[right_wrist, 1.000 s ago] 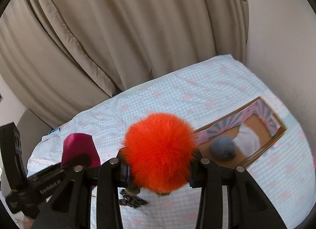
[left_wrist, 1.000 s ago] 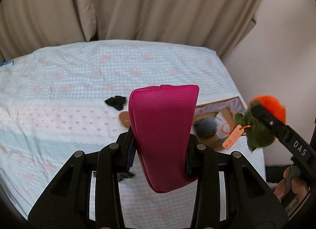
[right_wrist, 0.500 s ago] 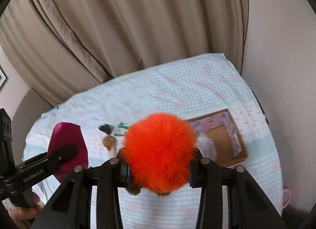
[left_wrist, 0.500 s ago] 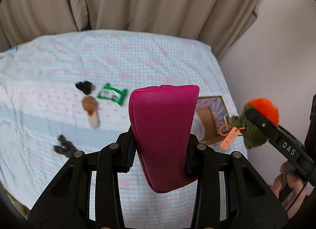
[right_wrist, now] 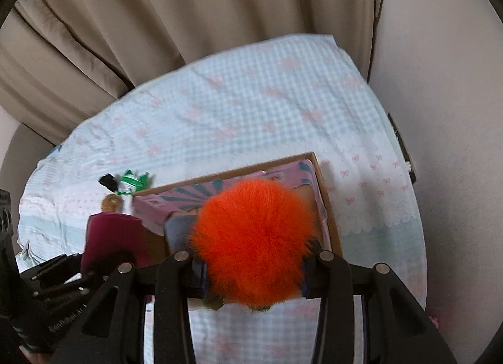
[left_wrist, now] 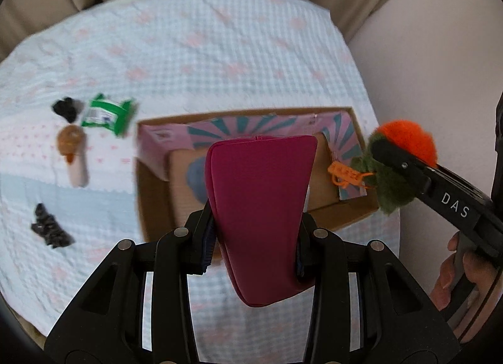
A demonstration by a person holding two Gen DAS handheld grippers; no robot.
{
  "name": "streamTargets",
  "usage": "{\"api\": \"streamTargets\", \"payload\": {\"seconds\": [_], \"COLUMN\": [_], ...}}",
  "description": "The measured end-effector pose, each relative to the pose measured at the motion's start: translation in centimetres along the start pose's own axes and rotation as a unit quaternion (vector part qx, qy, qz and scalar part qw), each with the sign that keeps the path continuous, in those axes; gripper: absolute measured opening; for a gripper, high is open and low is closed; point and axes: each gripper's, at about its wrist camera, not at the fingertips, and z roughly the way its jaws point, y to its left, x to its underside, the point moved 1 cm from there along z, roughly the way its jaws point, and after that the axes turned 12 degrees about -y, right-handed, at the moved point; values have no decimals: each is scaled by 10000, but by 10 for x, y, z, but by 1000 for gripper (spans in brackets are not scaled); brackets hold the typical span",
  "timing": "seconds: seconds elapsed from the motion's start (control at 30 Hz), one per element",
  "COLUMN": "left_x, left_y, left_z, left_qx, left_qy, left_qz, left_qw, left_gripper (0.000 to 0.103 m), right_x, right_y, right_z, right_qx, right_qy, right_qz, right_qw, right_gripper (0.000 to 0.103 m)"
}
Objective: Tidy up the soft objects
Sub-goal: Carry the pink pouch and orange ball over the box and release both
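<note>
Closing in on box with both hands, box looming larger than second ago. Left gripper clamping pouch, right gripper squeezing pompom; both loads hanging above box. Drop-in likely coming; packet waiting on bed.

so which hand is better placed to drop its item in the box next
Left, probably. Its pouch hangs over the middle of the box, while the right gripper's plush sits at the box's right edge in the left view. Both look close, so it is a narrow call.
</note>
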Motion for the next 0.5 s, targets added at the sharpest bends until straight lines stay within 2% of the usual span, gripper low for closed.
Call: {"api": "streamTargets", "payload": {"seconds": [0.23, 0.37, 0.4, 0.43, 0.47, 0.5], "left_x": [-5, -3, -3, -3, -3, -4], "left_y": [-16, -23, -24, -25, -26, -27], "left_z": [74, 96, 98, 100, 101, 100], "left_qx": [7, 18, 14, -4, 62, 132], "left_qy": [533, 695, 704, 718, 781, 812], "left_qz": [54, 270, 289, 306, 306, 298], "left_qw": [9986, 9972, 9971, 9970, 9965, 9962], "left_gripper": [34, 35, 37, 41, 56, 83], "right_x": [-5, -3, -3, -2, -1, 0], "right_y": [-18, -24, -26, -29, -30, -31], "right_z": [62, 84, 88, 93, 96, 99], "right_qx": [-67, -34, -24, -24, -33, -59], "right_qy": [457, 639, 670, 719, 762, 827], "right_qz": [77, 120, 127, 148, 171, 223], "right_qw": [9989, 9979, 9977, 9973, 9969, 9963], "right_gripper": [37, 37, 40, 43, 46, 55]}}
